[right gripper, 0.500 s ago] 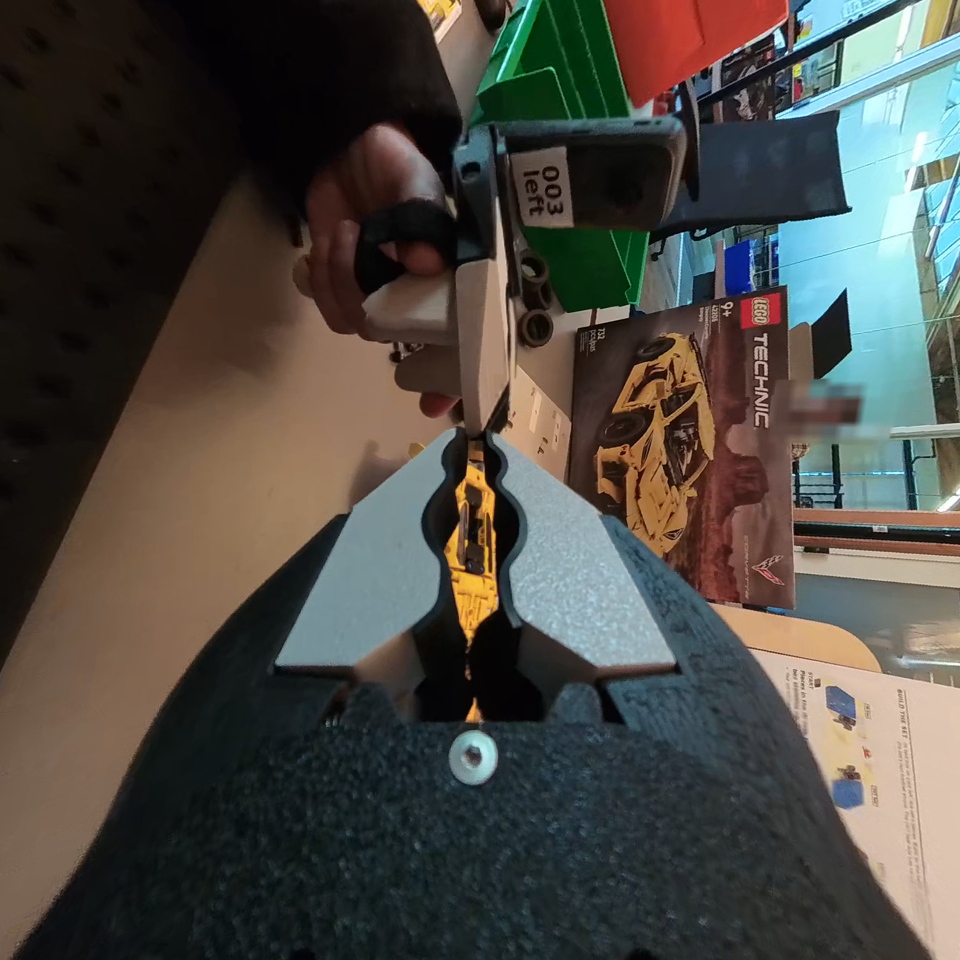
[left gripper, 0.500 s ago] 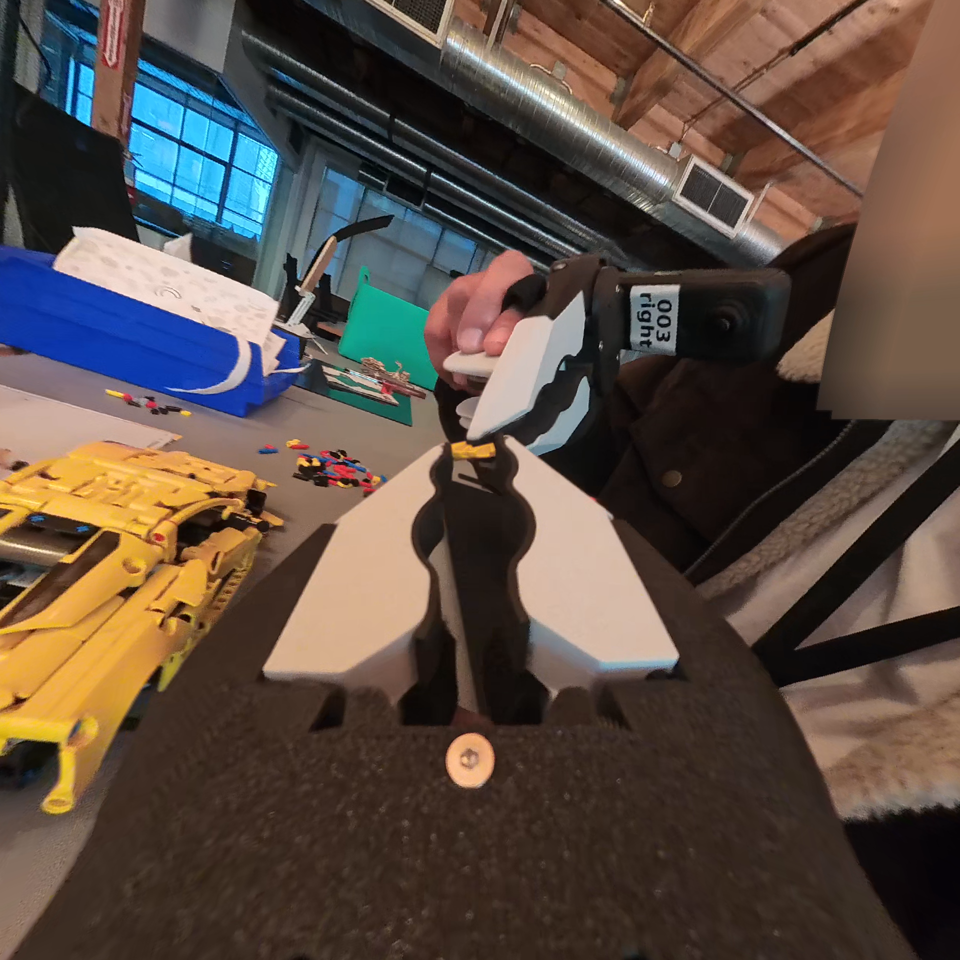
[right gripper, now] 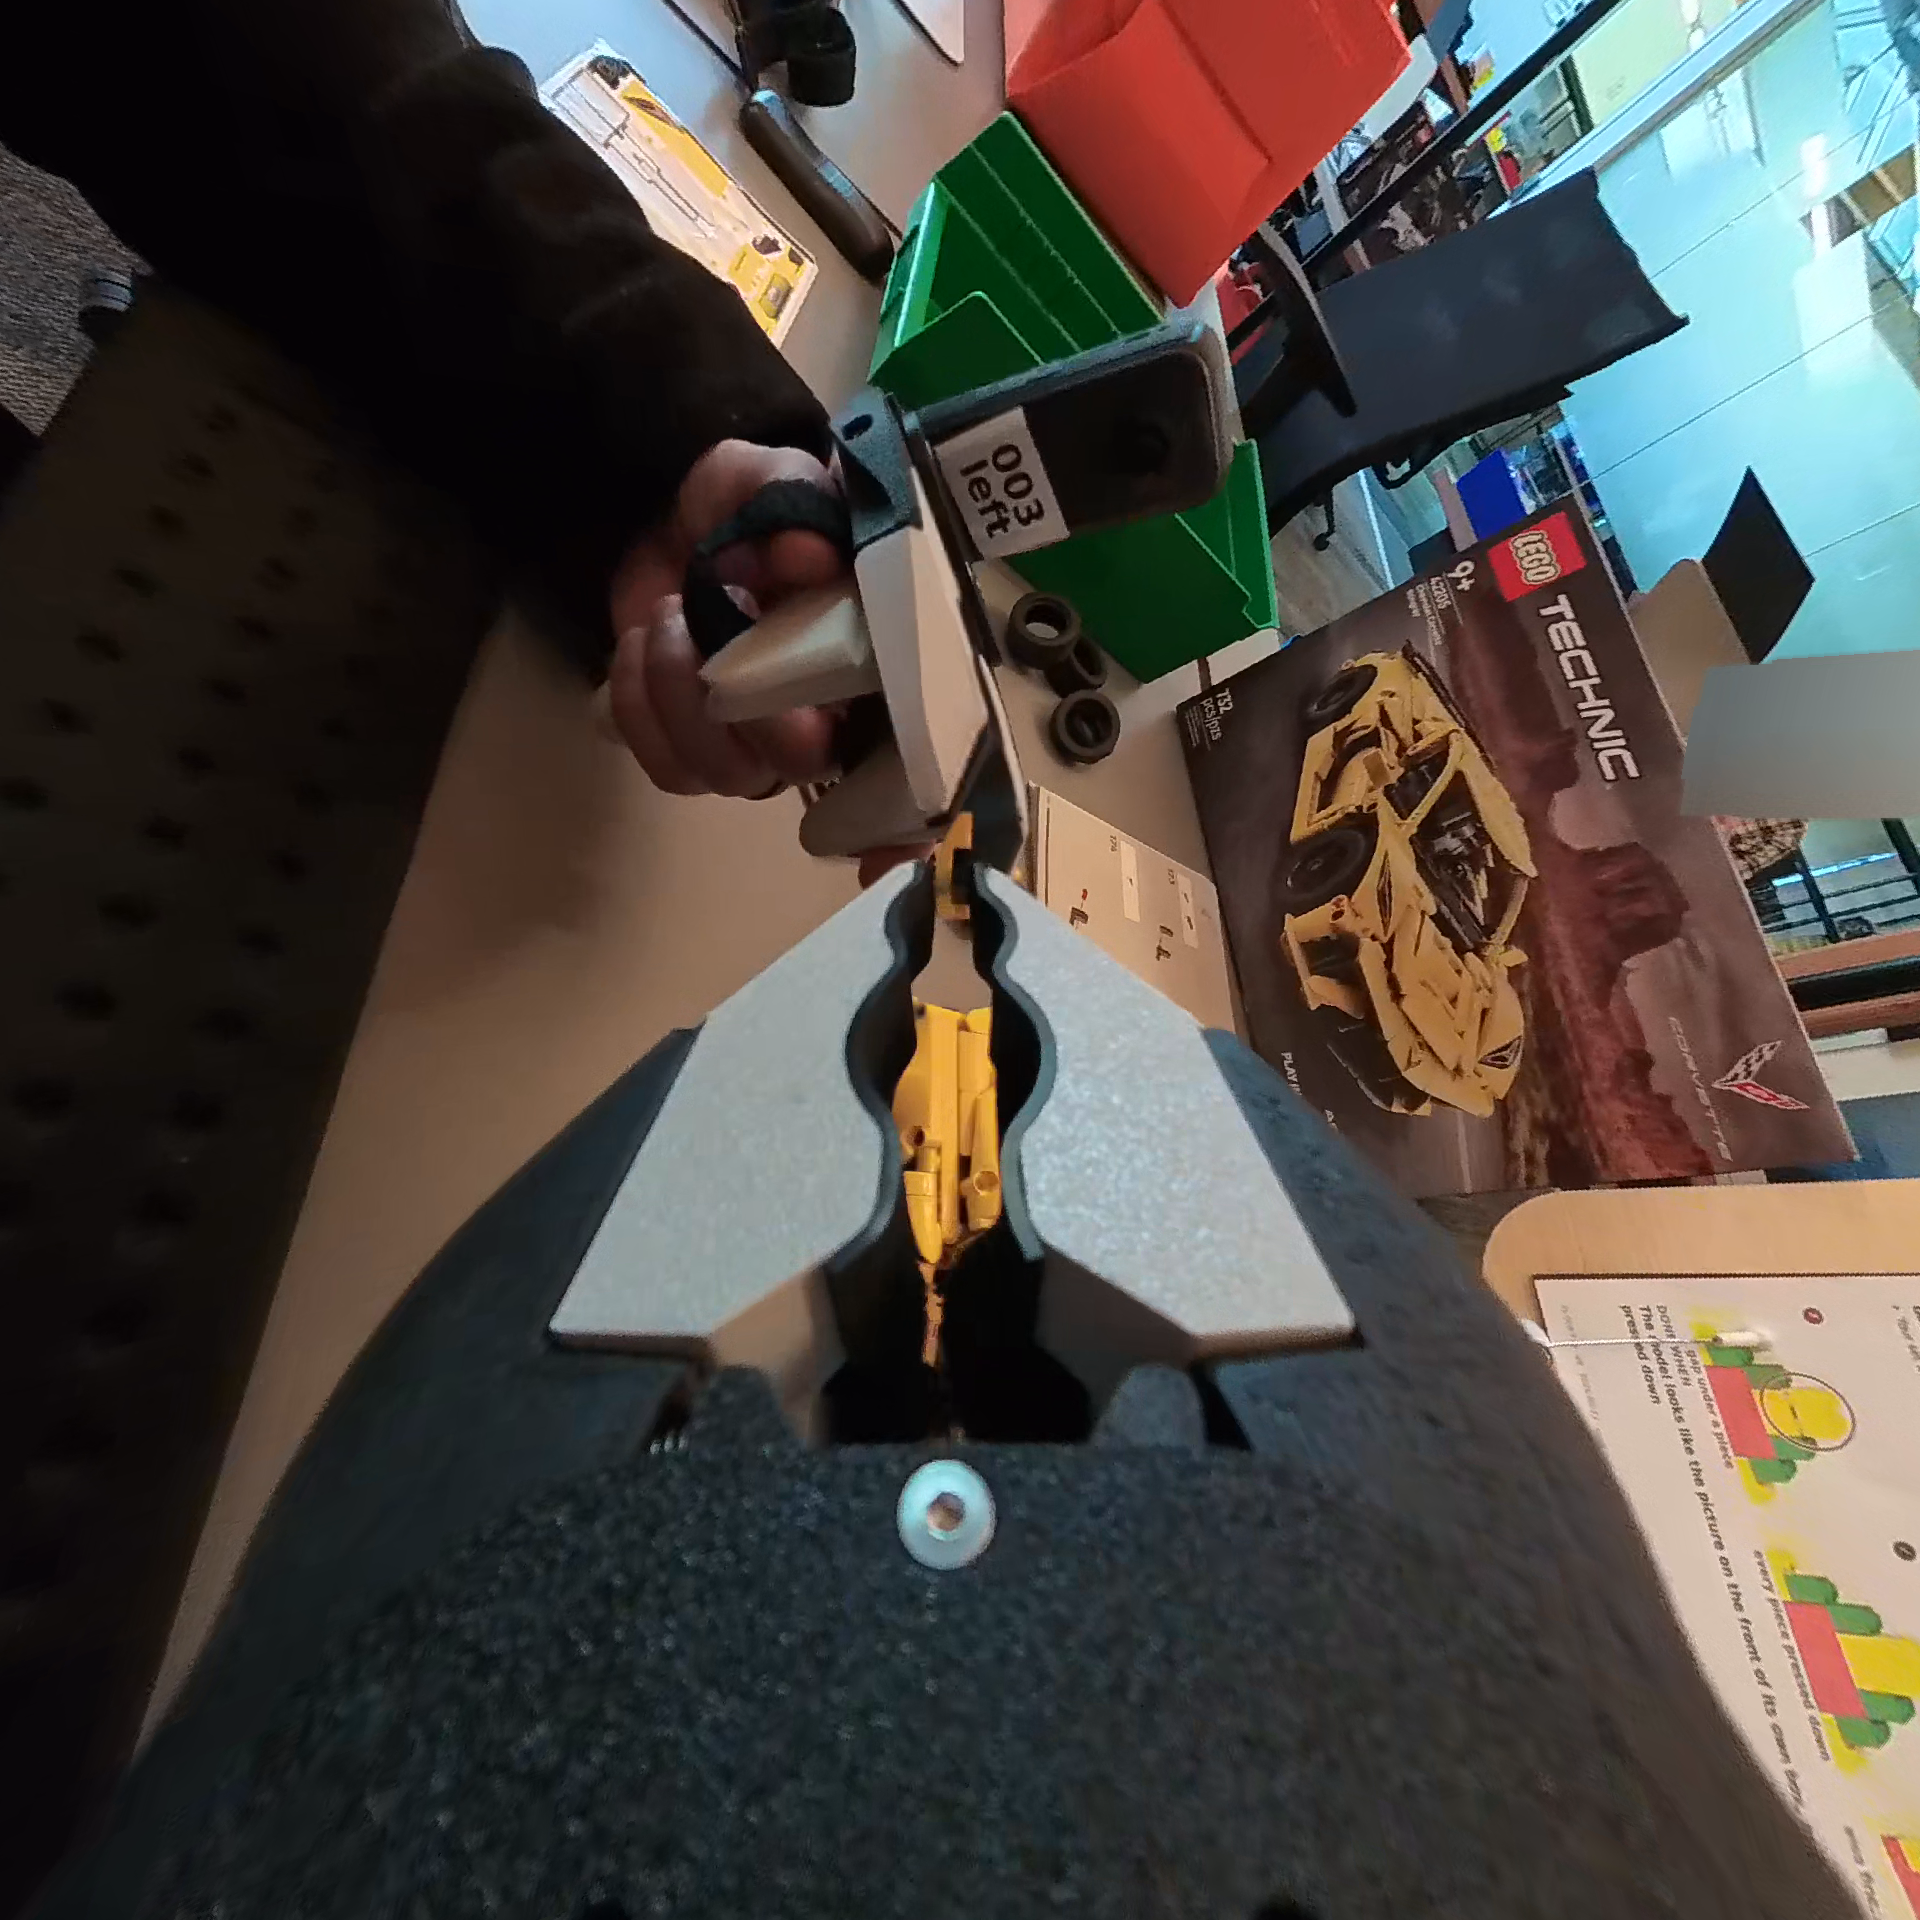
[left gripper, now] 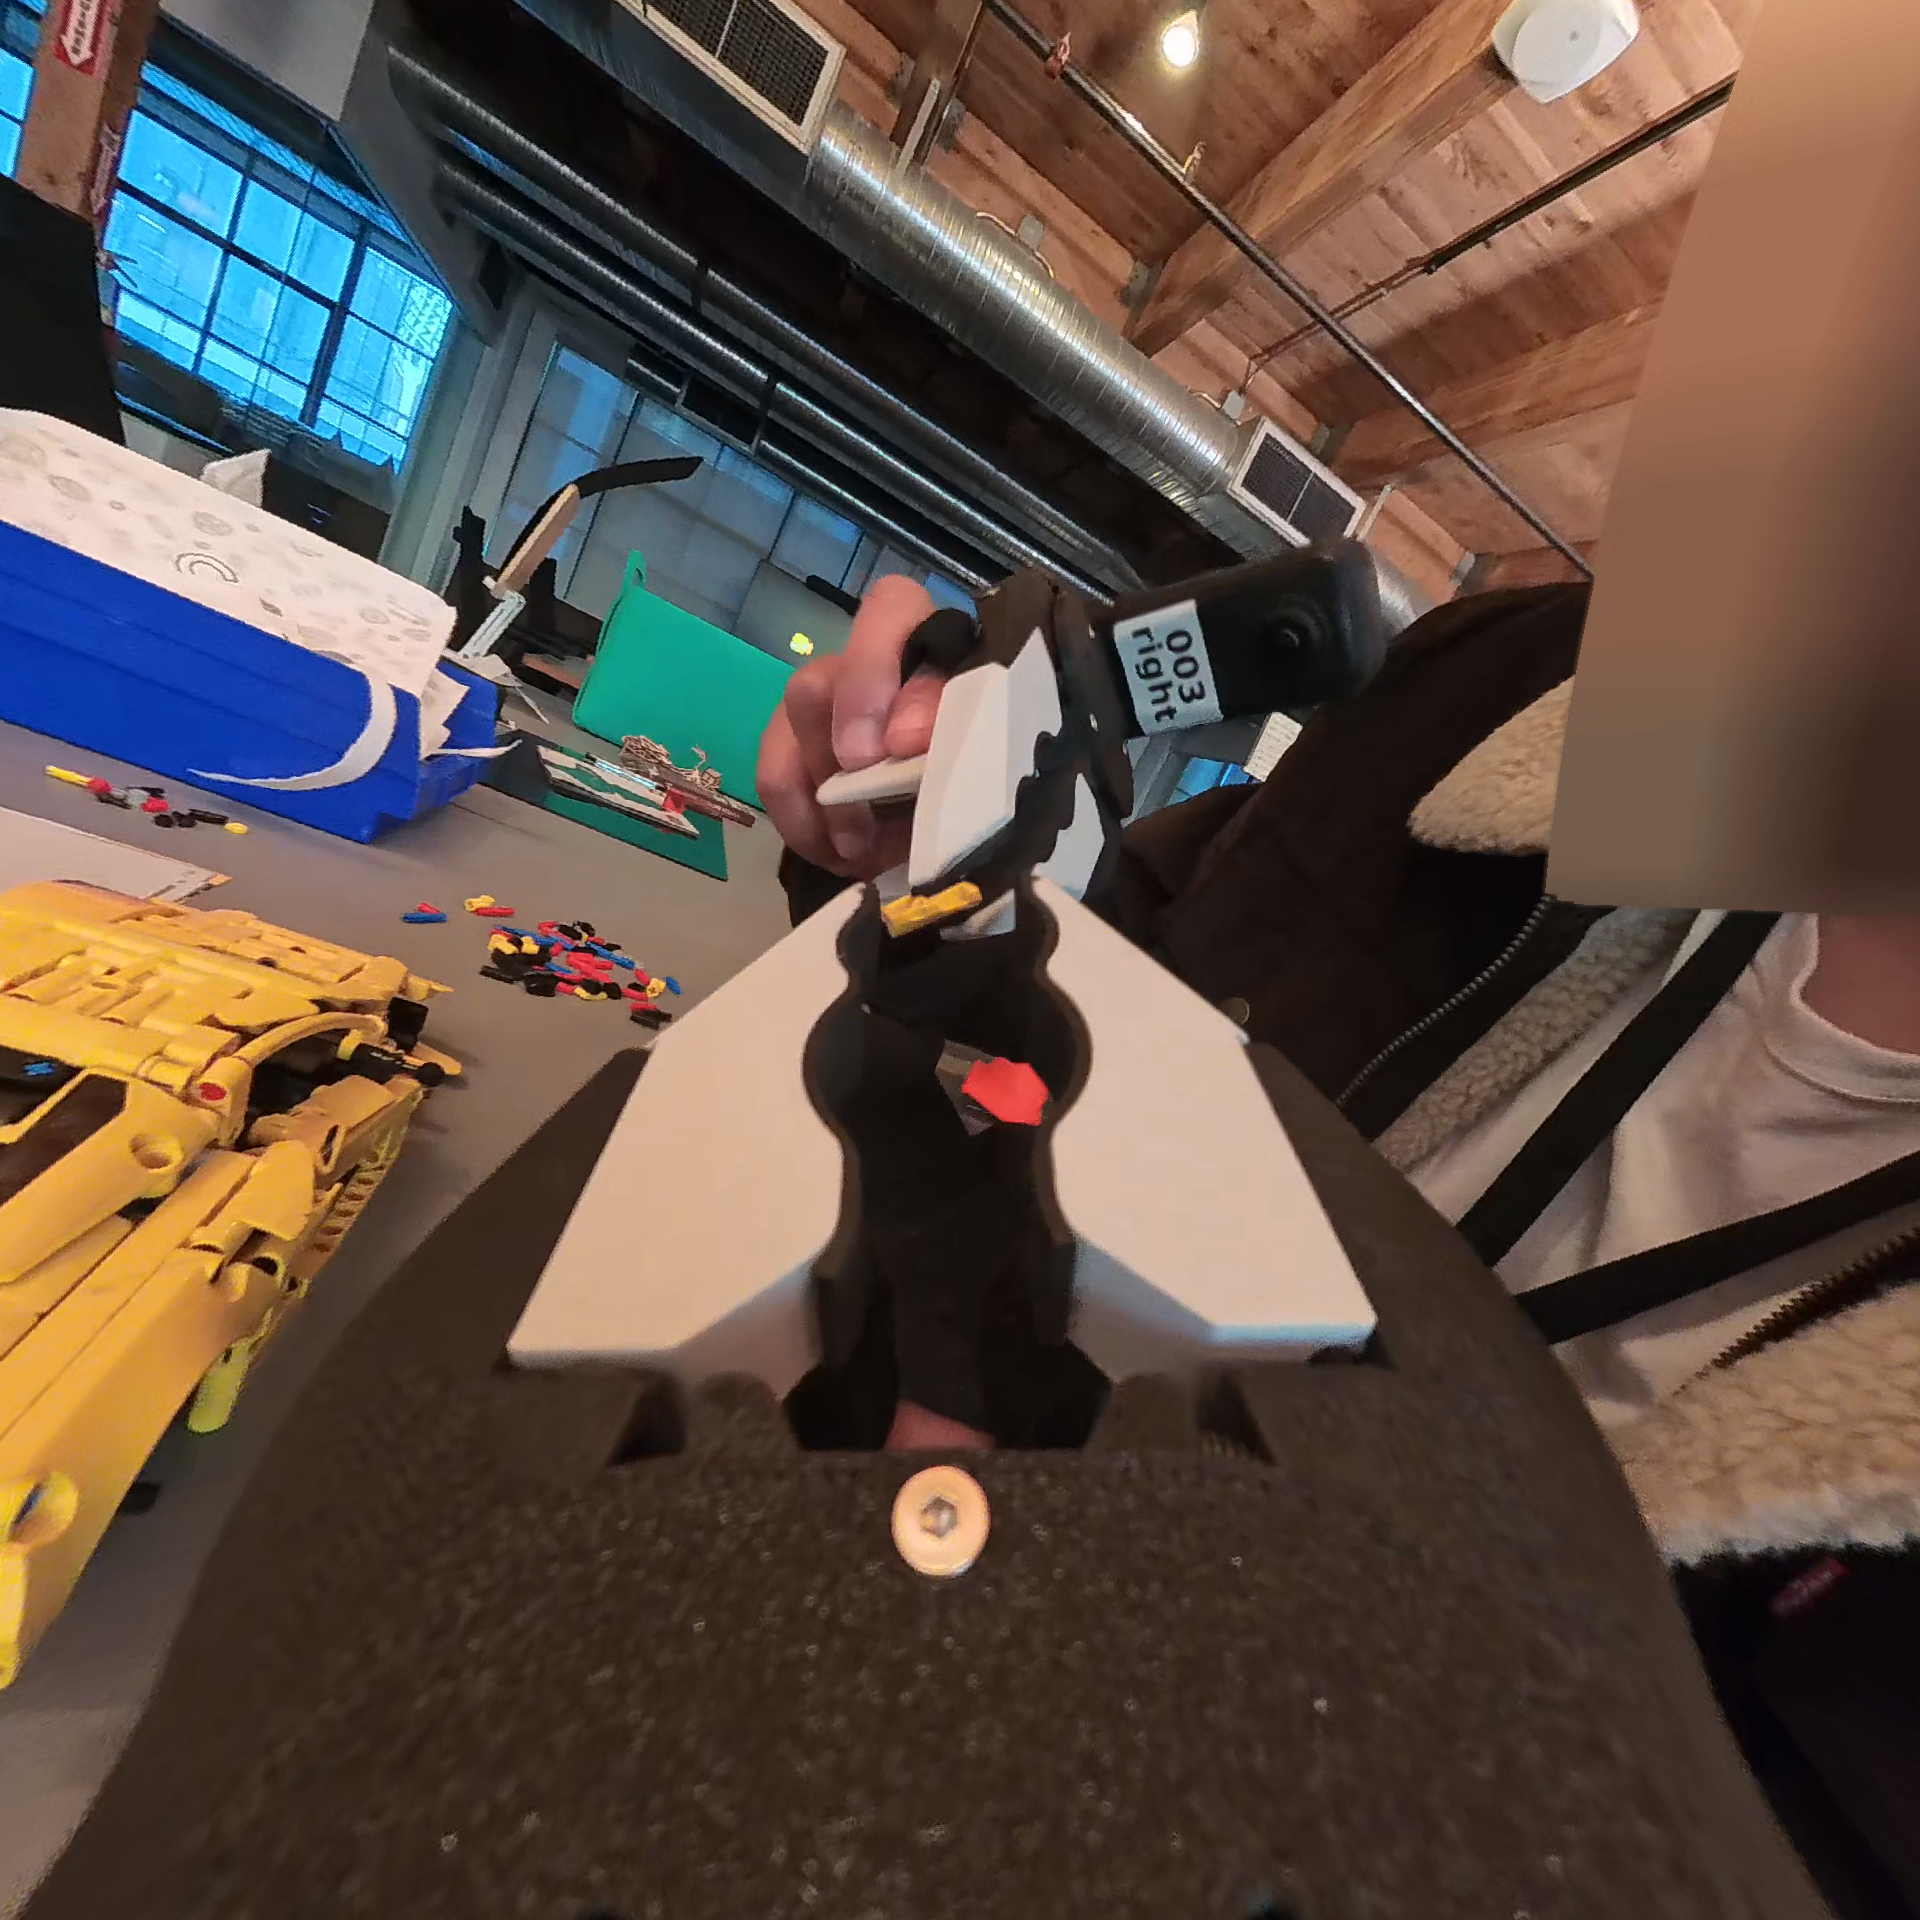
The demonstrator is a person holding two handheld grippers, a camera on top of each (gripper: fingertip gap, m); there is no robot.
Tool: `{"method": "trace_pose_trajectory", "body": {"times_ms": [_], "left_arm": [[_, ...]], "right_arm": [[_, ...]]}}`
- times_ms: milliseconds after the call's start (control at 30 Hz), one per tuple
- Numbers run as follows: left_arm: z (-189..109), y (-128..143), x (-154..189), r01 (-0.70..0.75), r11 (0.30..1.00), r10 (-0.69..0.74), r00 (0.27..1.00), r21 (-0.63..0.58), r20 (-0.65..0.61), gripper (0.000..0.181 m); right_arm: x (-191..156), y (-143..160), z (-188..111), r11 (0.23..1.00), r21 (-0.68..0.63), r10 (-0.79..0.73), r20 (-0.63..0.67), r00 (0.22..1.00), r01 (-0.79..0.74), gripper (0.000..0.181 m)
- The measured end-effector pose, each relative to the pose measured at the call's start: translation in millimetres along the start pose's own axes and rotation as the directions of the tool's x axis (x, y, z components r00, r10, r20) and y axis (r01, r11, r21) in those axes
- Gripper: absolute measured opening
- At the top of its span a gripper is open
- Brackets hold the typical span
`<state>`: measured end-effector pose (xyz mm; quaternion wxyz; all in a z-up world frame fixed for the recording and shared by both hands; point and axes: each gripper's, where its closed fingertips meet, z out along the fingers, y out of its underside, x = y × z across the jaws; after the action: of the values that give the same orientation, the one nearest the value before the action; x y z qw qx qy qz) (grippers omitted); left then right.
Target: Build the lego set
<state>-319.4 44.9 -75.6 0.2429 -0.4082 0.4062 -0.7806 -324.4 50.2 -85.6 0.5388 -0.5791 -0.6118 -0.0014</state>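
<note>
The left gripper [left gripper: 940, 914] and right gripper [right gripper: 951, 883] are meeting tip to tip, both seemingly closing on something small.

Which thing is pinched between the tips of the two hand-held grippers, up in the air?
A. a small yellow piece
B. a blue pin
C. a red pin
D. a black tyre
A: the small yellow piece sits where the tips of the left hand-held gripper and the right hand-held gripper meet.

Wrist cameras face-to-face, close, sharing yellow piece [left gripper: 928, 906]
</note>
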Motion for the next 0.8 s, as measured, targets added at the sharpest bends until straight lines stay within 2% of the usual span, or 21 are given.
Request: {"method": "trace_pose_trajectory", "body": {"times_ms": [133, 267, 567, 700, 800], "left_arm": [[-5.0, -10.2, -1.8, 0.026, 0.998, -0.025, 1.000, 0.056, -0.006, 0.024], [-1.9, -1.6, -3.4, 0.011, 1.000, -0.011, 1.000, 0.003, 0.007, 0.024], [0.0, 9.2, -7.8, 0.019, 0.997, -0.017, 1.000, -0.069, 0.024, 0.017], [-3.2, 9.4, -23.1, 0.032, 0.997, -0.026, 0.995, -0.070, 0.091, 0.016], [-8.2, 7.3, -39.2, 0.030, 0.998, -0.020, 0.986, -0.054, 0.168, 0.017]], "right_arm": [[2.0, 0.5, -0.6, 1.000, 0.006, 0.014, -0.023, 1.000, -0.014, 0.005], [0.1, -2.5, 0.6, 0.999, 0.023, 0.030, -0.019, 0.999, -0.030, 0.005], [-3.5, 6.5, 4.0, 0.999, -0.034, -0.038, -0.023, 0.999, 0.037, 0.005], [1.0, 18.7, 11.1, 0.993, -0.011, 0.121, -0.023, 0.992, -0.121, 0.005], [8.2, 30.6, 16.6, 0.987, 0.012, 0.162, -0.102, 0.982, -0.161, 0.008]]}}
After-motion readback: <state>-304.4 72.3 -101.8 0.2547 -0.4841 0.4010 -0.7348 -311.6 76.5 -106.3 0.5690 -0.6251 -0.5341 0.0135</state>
